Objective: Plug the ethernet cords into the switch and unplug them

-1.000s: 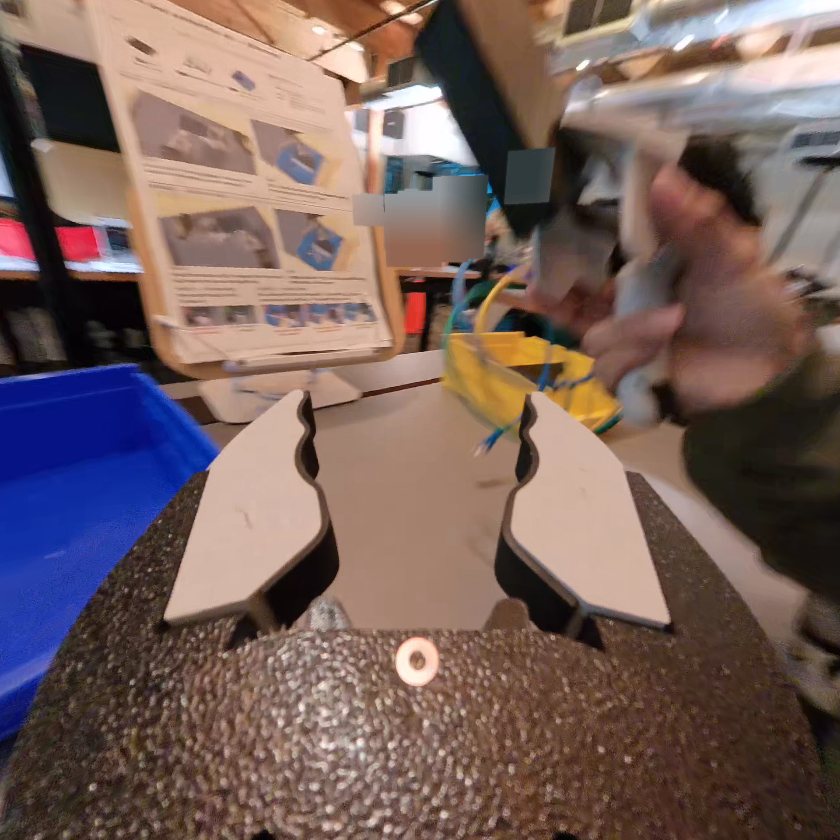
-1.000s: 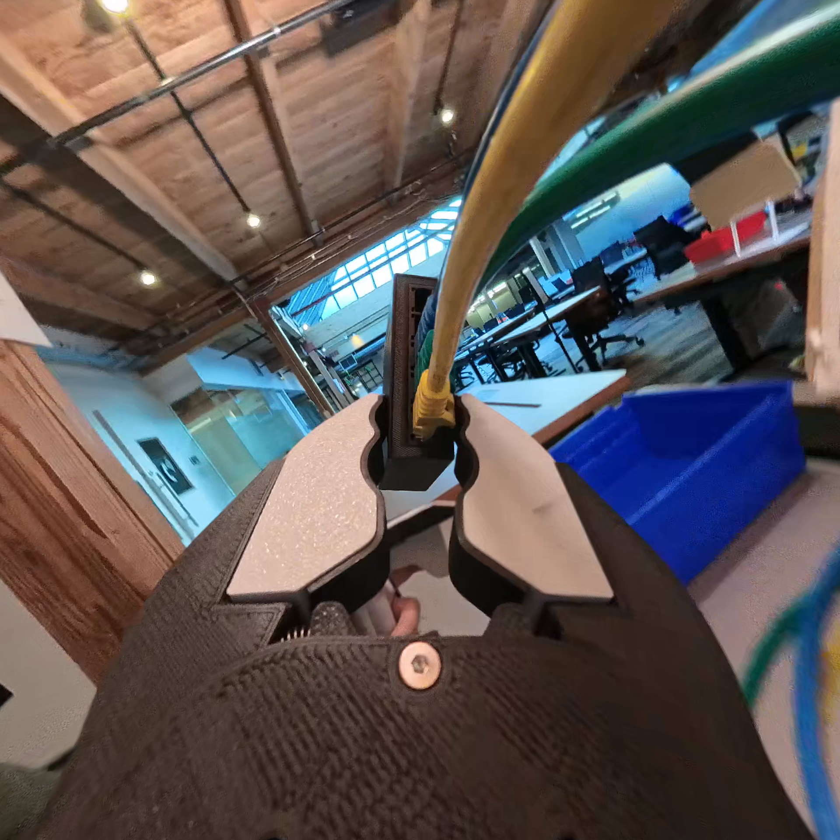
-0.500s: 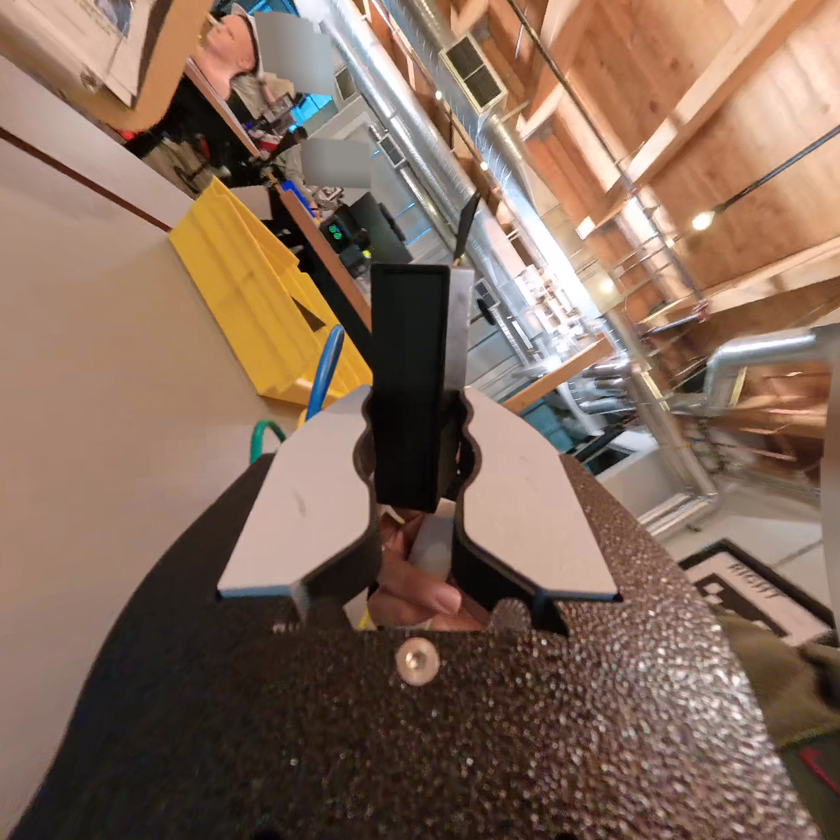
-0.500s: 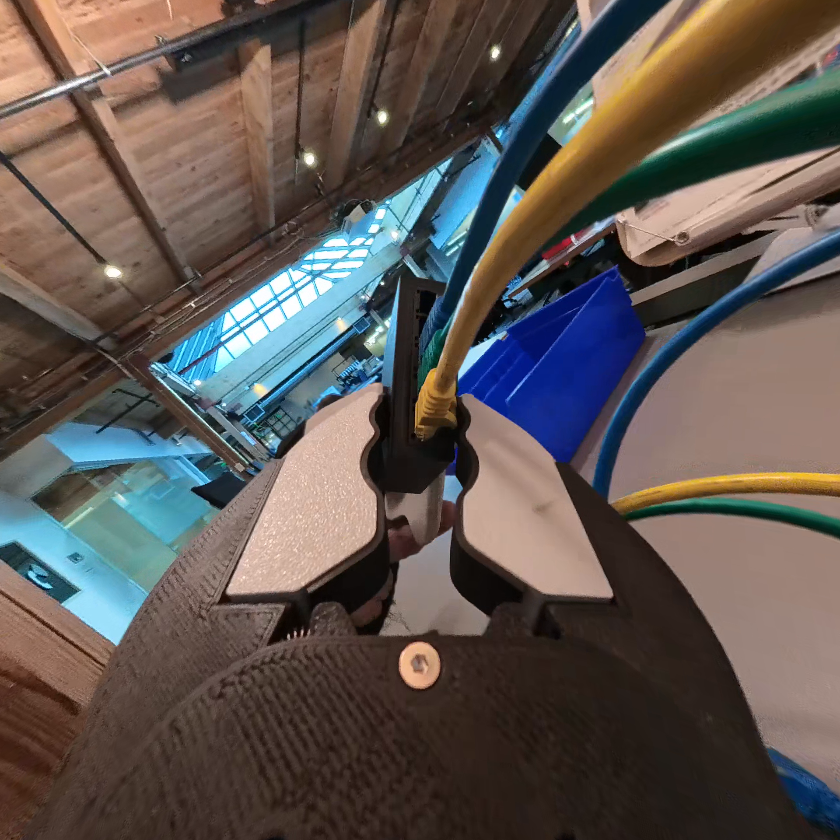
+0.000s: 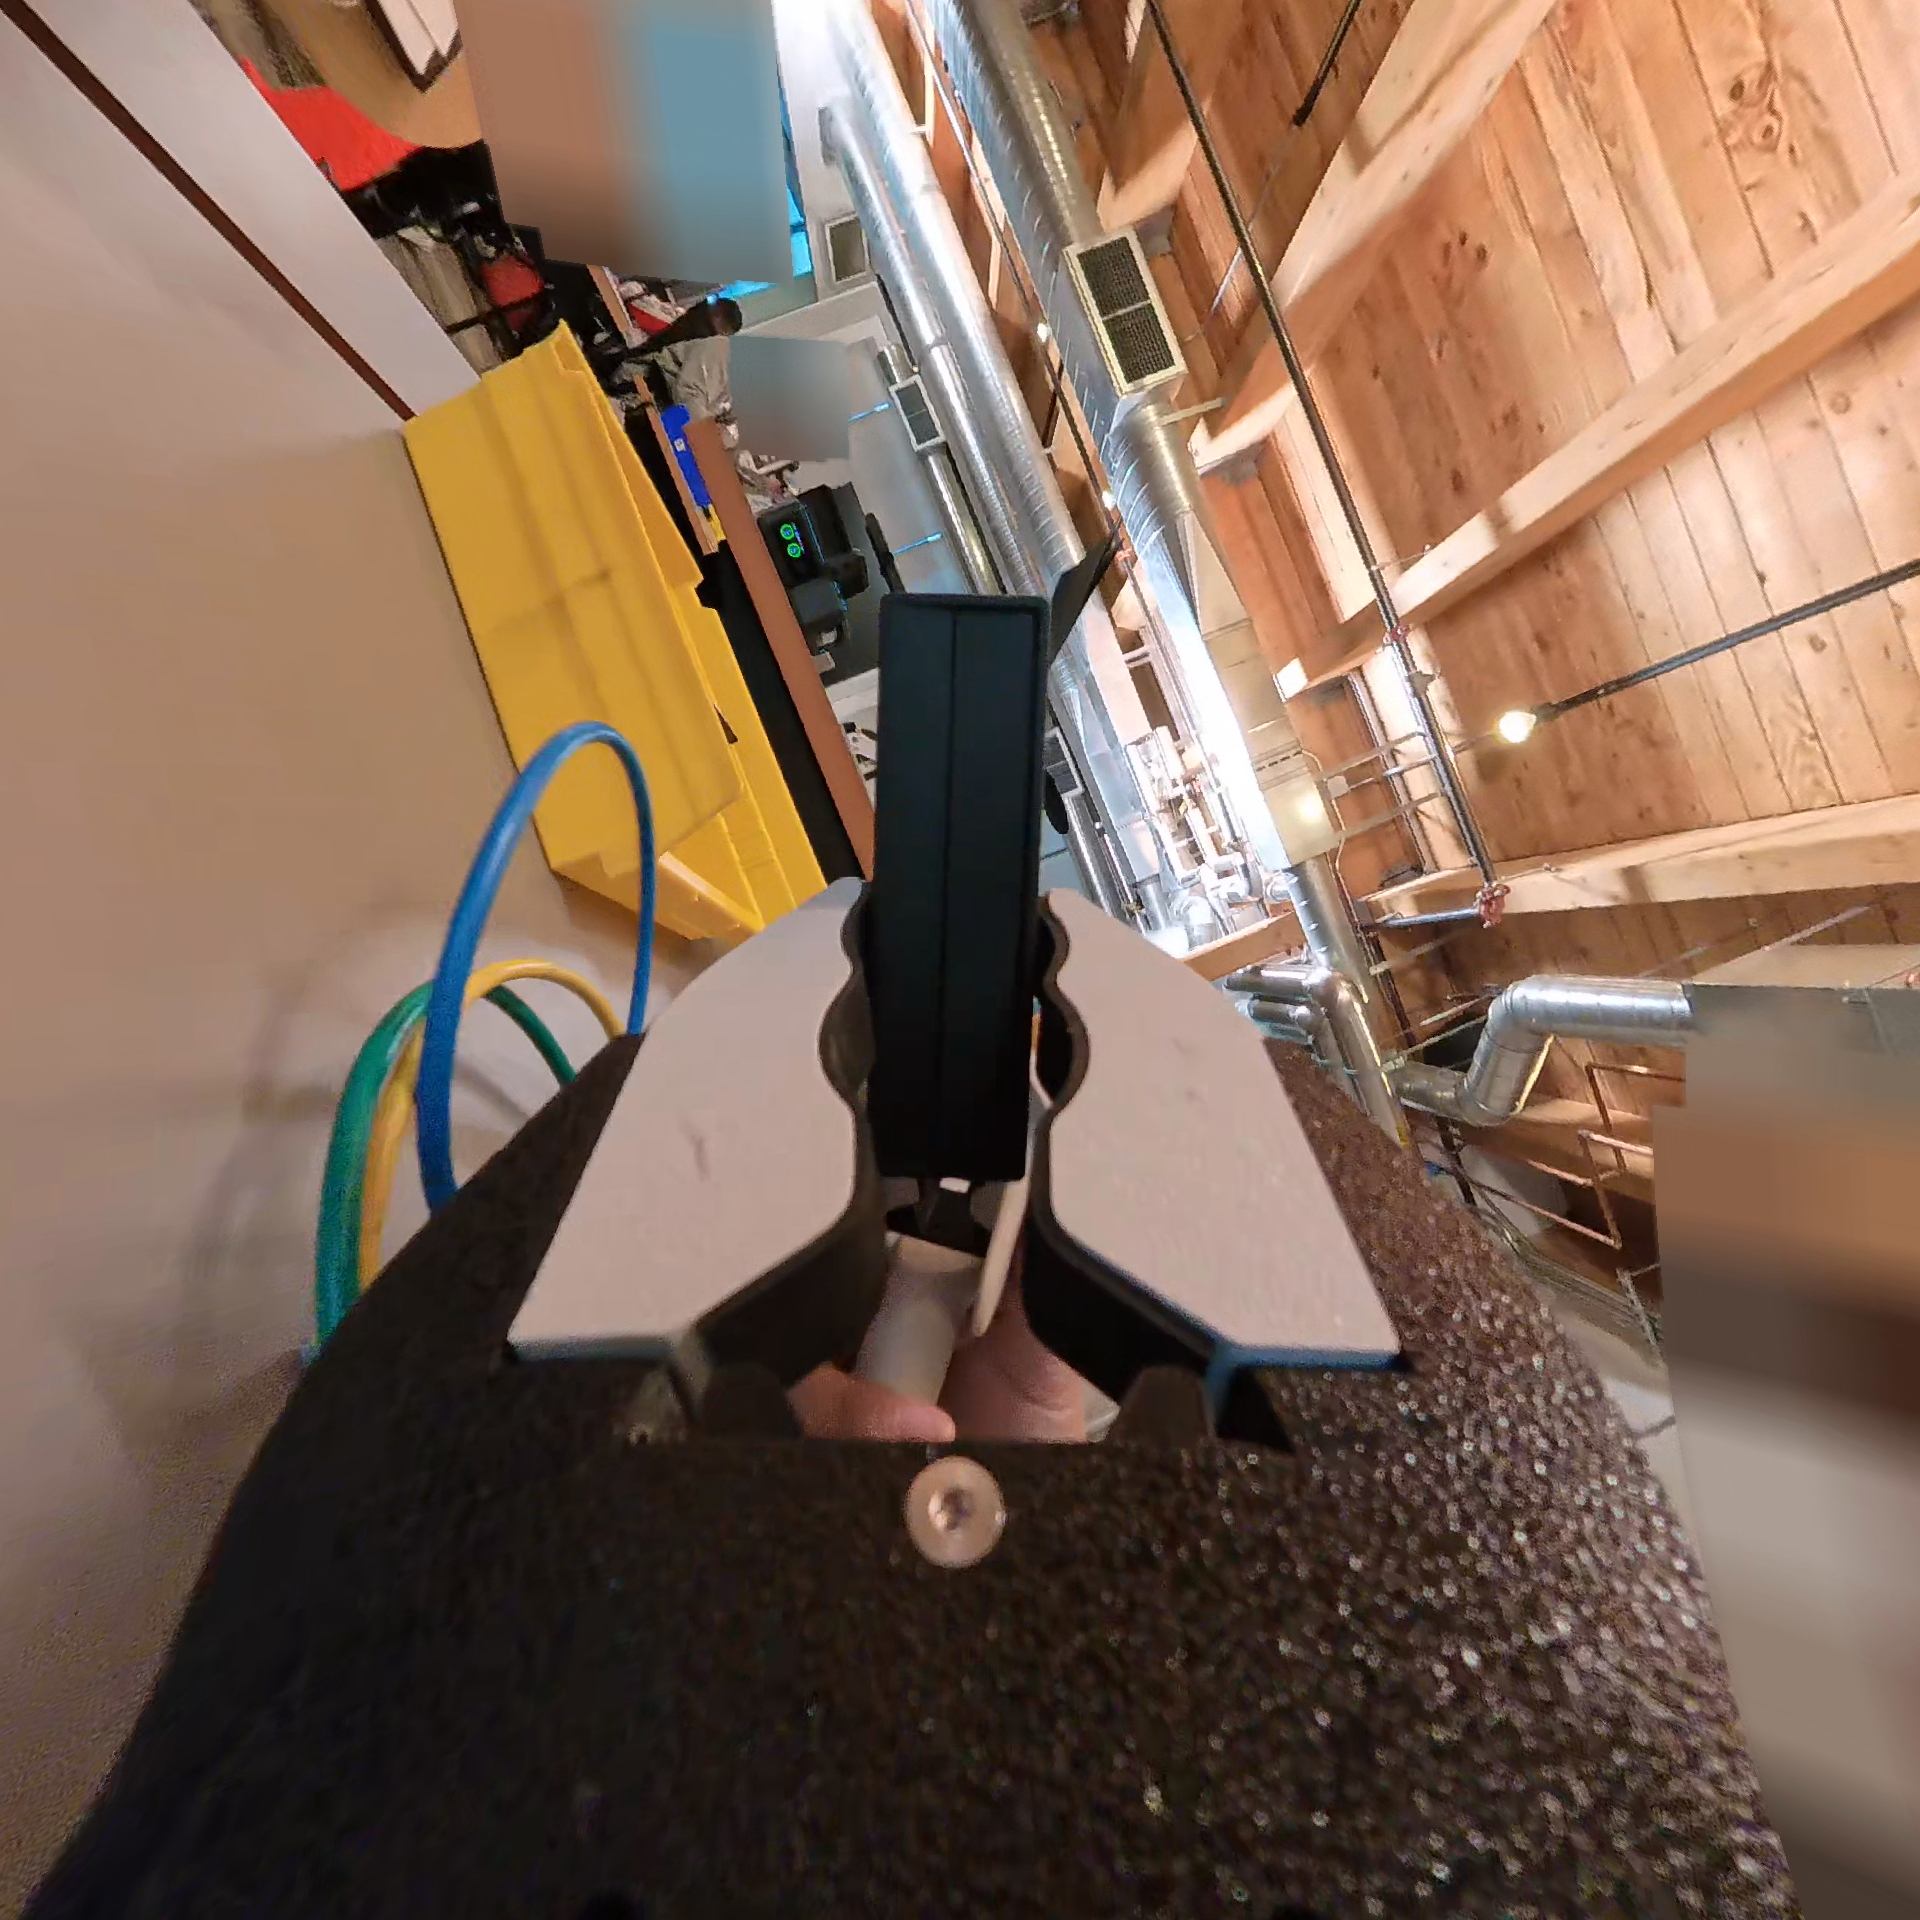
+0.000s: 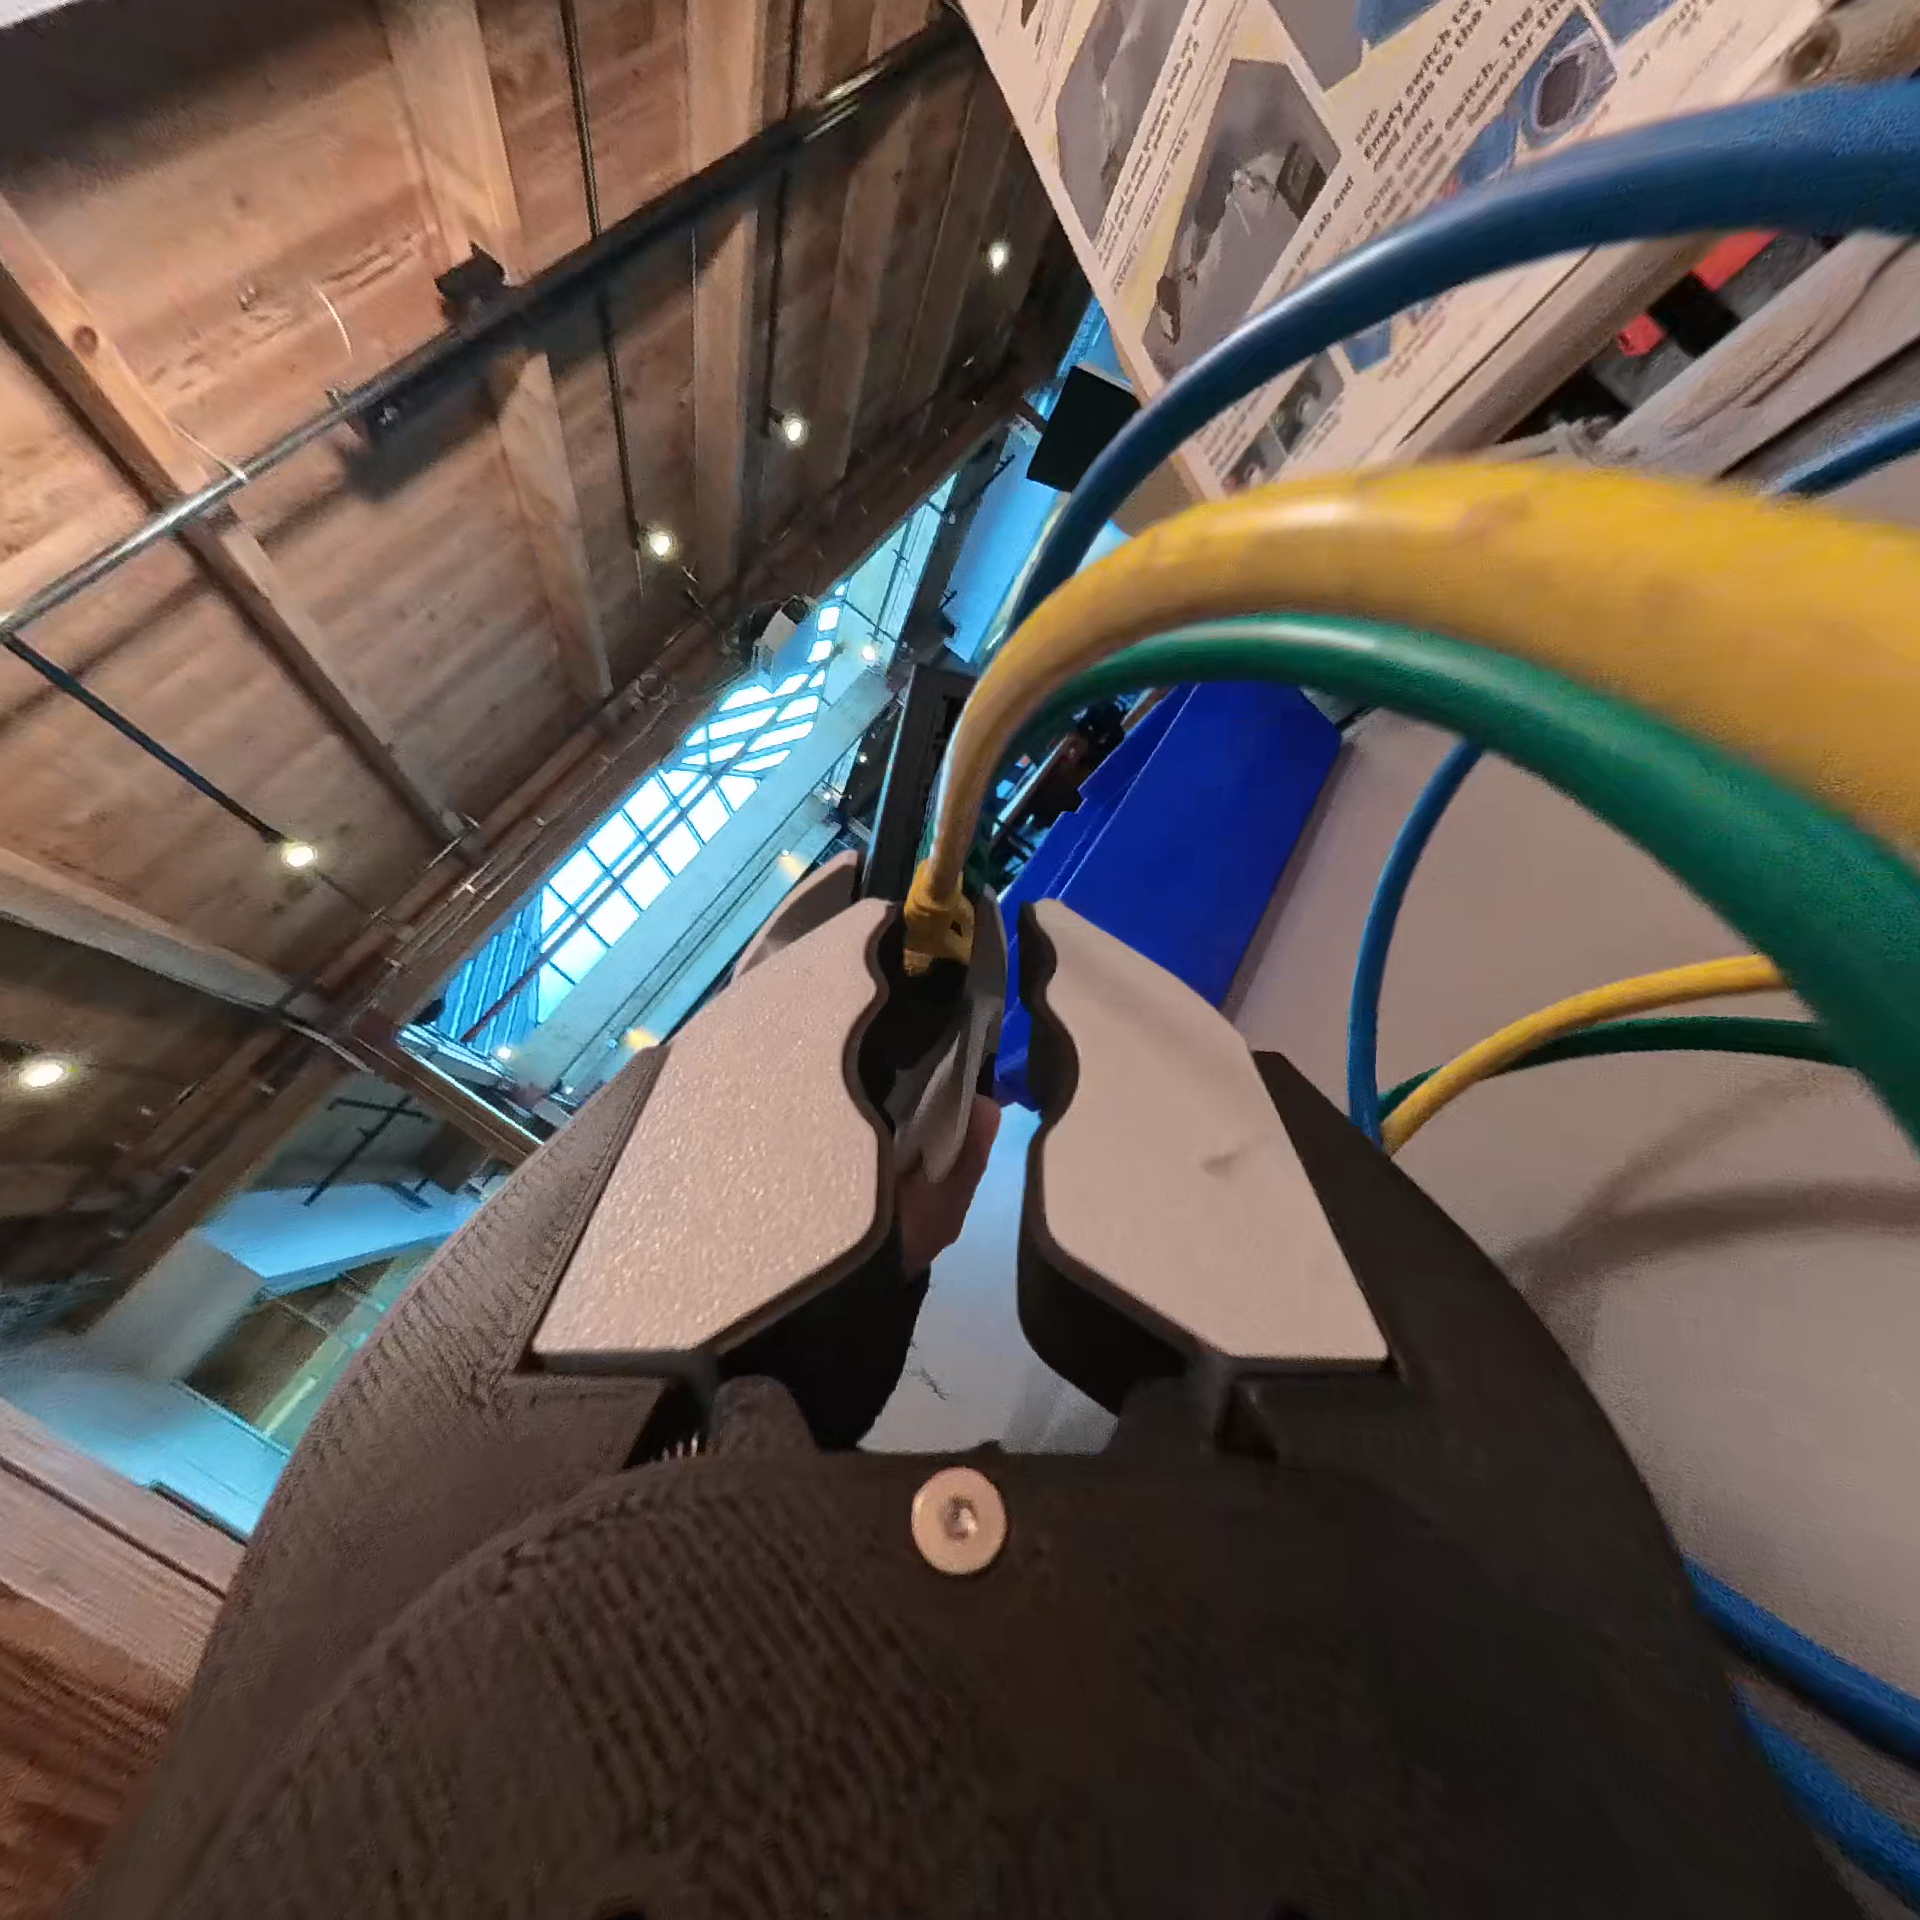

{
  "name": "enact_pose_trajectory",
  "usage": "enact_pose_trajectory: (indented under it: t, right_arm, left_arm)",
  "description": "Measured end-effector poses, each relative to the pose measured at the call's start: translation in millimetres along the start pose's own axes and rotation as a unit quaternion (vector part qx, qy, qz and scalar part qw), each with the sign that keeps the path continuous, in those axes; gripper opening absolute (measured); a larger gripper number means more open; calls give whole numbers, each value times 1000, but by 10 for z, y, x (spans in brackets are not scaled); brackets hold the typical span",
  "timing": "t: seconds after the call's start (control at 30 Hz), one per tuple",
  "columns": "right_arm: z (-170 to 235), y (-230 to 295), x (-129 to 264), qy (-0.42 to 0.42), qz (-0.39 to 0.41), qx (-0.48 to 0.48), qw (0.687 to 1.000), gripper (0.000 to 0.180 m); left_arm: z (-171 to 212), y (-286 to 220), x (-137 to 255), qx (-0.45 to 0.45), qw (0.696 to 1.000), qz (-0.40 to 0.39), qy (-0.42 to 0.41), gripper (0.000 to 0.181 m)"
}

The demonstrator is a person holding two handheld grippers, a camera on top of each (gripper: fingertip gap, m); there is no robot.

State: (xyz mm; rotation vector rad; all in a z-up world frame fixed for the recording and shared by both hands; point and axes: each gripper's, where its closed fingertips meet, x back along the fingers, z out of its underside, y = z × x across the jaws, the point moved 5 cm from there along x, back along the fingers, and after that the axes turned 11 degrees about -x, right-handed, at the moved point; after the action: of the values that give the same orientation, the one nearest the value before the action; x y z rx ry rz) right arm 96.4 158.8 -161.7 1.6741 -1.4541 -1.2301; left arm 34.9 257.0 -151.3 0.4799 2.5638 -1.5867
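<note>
Behind switch (image 5: 956,883), yellow bin (image 5: 582,665)

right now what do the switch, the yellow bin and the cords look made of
Switch: matte black plastic by the look, moulded seam down its edge. Yellow bin: glossy moulded plastic, stepped ribs. Cords: smooth rubbery jackets in blue, yellow, green; they bend freely.

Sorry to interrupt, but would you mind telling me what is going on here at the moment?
A person works a claw in each hand. The left claw is clamped on the black switch, held up off the table. The right claw has its jaws slightly apart around the switch's port end, where the yellow cord is plugged in. The green cord and blue cord also run towards the switch; none looks pulled out yet.
</note>
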Motion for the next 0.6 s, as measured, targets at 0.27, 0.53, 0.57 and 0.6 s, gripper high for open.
enact_pose_trajectory:
  t: [0.27, 0.53, 0.57, 0.6]
  right_arm:
    - [101, -83, 12, 1, 3, -25, 1000, 14]
    - [46, -17, 40, 19, -22, -7, 1000, 14]
    - [50, -22, 45, 23, -21, -12, 999, 14]
    - [54, -25, 56, 25, -21, -11, 999, 14]
  left_arm:
    - [131, 40, -30, -33, 999, -28, -11, 27]
    - [166, -12, -47, -28, 998, 51, -32, 27]
    - [156, -7, -47, -25, 997, 65, -33, 28]
    - [143, -3, -40, -21, 996, 81, -33, 29]
